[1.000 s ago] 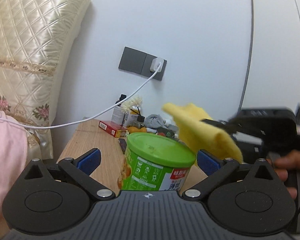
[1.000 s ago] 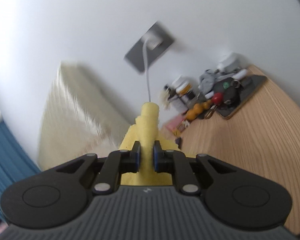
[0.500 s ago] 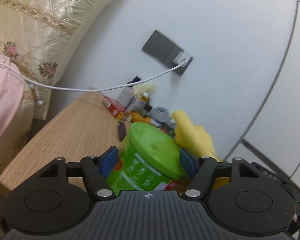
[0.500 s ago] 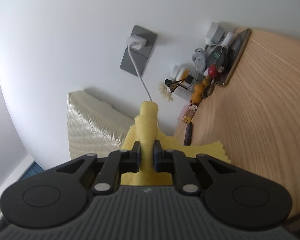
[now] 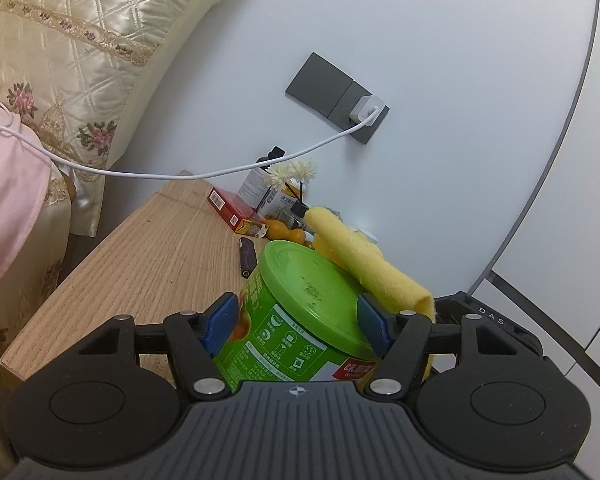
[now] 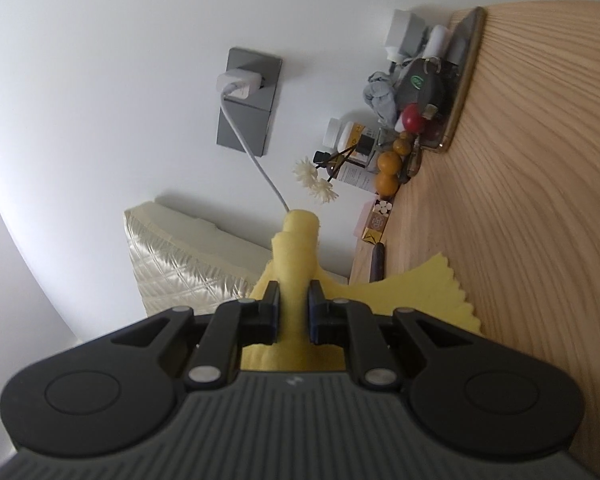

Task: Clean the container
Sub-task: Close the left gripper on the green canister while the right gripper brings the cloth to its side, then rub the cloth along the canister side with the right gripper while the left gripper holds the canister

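A green can (image 5: 296,320) with a green plastic lid, speckled with dirt, is held tilted above the wooden table (image 5: 140,264). My left gripper (image 5: 298,318) is shut on the can, one blue pad on each side. A folded yellow cloth (image 5: 364,264) lies against the lid's far right rim. In the right wrist view my right gripper (image 6: 294,310) is shut on the yellow cloth (image 6: 296,264), which sticks out past the fingertips. The can is hidden in the right wrist view.
Clutter stands at the table's back by the wall: a red box (image 5: 236,210), bottles with white flowers (image 5: 292,170), orange gourds (image 6: 388,170), keys on a phone (image 6: 456,80), a dark lighter (image 5: 247,256). A white charger cable (image 5: 180,172) hangs from the grey socket (image 5: 336,98). A quilted pillow (image 5: 60,40) lies left.
The left gripper has tilted with the can and the view has rolled. The right gripper has turned and brought the yellow cloth down against the lid's right rim.
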